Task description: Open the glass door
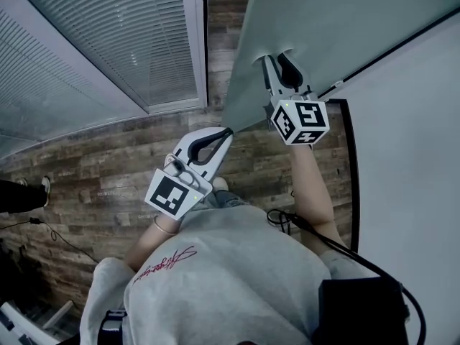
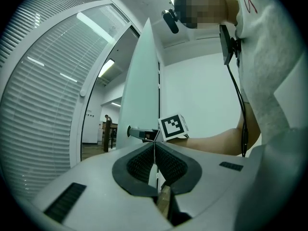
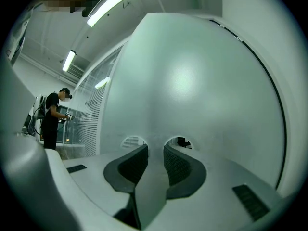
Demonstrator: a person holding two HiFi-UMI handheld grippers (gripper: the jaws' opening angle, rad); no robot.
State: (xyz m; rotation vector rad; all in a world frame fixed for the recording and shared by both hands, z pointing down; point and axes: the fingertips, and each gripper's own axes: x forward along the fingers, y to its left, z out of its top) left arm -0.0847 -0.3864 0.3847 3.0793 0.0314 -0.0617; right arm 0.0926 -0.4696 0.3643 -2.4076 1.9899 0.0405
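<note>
The glass door (image 1: pixel 345 27) stands ajar at my one o'clock, a tall frosted pane I judge heavy, stiff and slick, better pushed on its face or edge than pinched. My right tool (image 1: pixel 277 58) rests spread, empty jaws against that face; my left tool (image 1: pixel 227 131), clenched on nothing, noses its edge at twelve o'clock.

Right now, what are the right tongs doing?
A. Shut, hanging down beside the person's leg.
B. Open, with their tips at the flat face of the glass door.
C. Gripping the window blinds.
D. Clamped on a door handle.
B: in the right gripper view the right tongs stand with their pads apart and nothing between them, their tips up at the frosted face of the glass door.
</note>
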